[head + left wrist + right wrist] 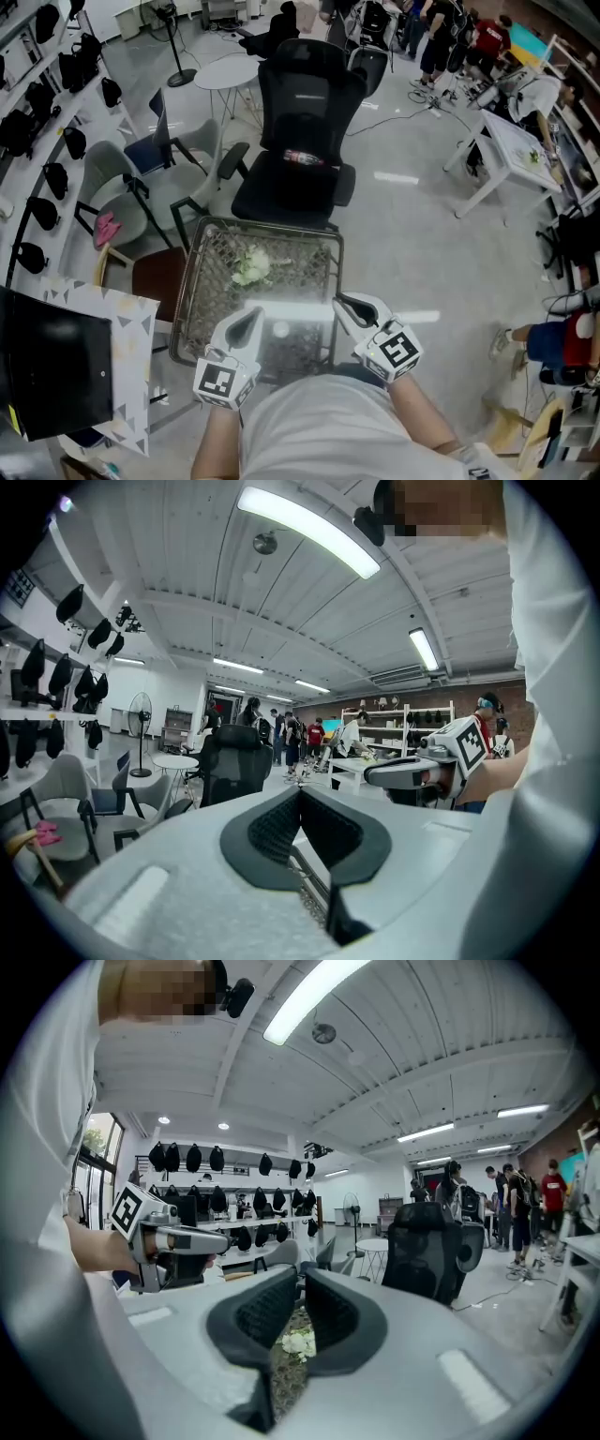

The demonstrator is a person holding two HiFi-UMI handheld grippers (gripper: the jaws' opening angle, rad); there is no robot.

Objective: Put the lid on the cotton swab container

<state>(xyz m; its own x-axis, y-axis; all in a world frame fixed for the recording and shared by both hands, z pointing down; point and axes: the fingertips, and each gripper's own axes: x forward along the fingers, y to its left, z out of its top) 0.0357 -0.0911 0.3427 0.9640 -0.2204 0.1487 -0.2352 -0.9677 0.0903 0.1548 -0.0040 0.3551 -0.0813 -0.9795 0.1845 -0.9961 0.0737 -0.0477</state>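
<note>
**Item: small square table with a speckled, glossy top and dark metal rim** (195, 281). It stands just in front of the person, and a strip of ceiling glare lies across its near half.

**Item: pale whitish-green clump** (251, 267). It rests on the far half of the tabletop, well apart from both tools. It may be the cotton swab container or its contents, but the view is too coarse to say, and no lid can be picked out with certainty.

**Item: left gripper, grey body with black ribbed pads and a marker cube** (246, 326). It hangs over the table's near edge. The jaws are closed pad to pad, with nothing between them.

**Item: right gripper, same build** (349, 307). It hangs beside the left one, pointing roughly level across the table. The jaws are drawn fully together and hold nothing. The clump shows beyond them, not in them.

**Item: black mesh office chair** (300, 122). It stands just beyond the table's far edge.

**Hazards, as judged:**
- Both tools are closed, so reaching in without opening first would shove the clump instead of taking hold of it.
- The top looks slick and is small, so a push could slide a light piece off the far rim towards the chair.
- Glare could hide a clear lid, so a jaw might land on it or flick it away.
- Pressing a lid on one-handed could tip or skate a light container unless the other tool steadies it.
</note>
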